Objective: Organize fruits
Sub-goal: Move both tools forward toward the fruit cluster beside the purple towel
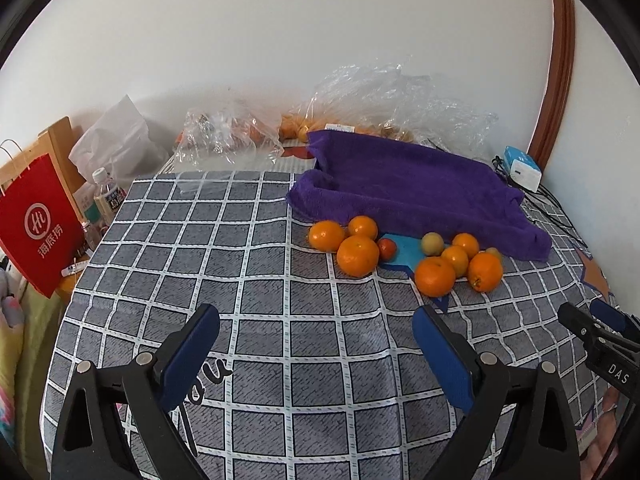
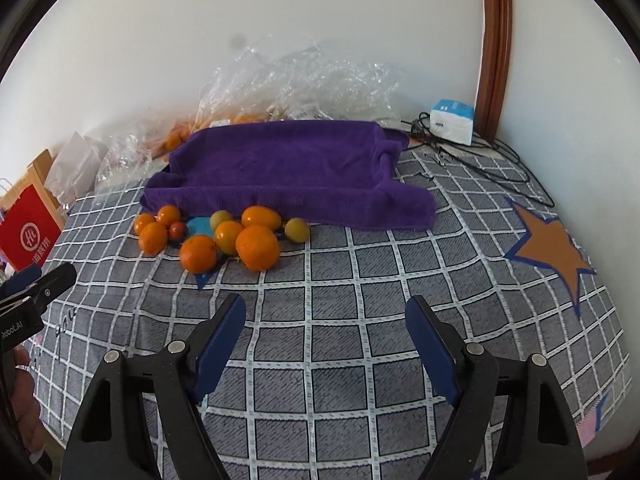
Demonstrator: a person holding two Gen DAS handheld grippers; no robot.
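Both grippers hover above a surface covered with a grey checked cloth point(image 1: 280, 264), and each stands wide open with nothing between its blue-padded fingers. The left gripper point(image 1: 316, 356) is near the middle front of the cloth; the right gripper point(image 2: 326, 344) is just to its right, and its black fingertips show at the right edge of the left wrist view.

The fruits lie in a loose cluster on the cloth, beyond both grippers and just in front of the purple towel point(image 2: 288, 168). On the left of the cluster, three oranges point(image 1: 357, 256) touch one another, with a small reddish fruit point(image 1: 387, 249) tucked against the nearest of them. To the right sits a second group: a large orange point(image 1: 435, 276) nearest the grippers, another orange point(image 1: 485, 272) beside it, and smaller orange fruits behind. A pale yellow-green fruit point(image 1: 432, 243) rests on a blue star shape point(image 1: 404, 254) printed on the cloth, between the two groups, and a second yellow-green fruit point(image 2: 297, 230) lies at the right end of the cluster.

The towel is draped over something raised. Behind it, against the white wall, lie crumpled clear plastic bags point(image 1: 384, 96) holding more orange fruit. A white and blue box point(image 2: 452, 121) with black cables sits at the far right. A red paper bag point(image 1: 34, 224) stands off the left edge.
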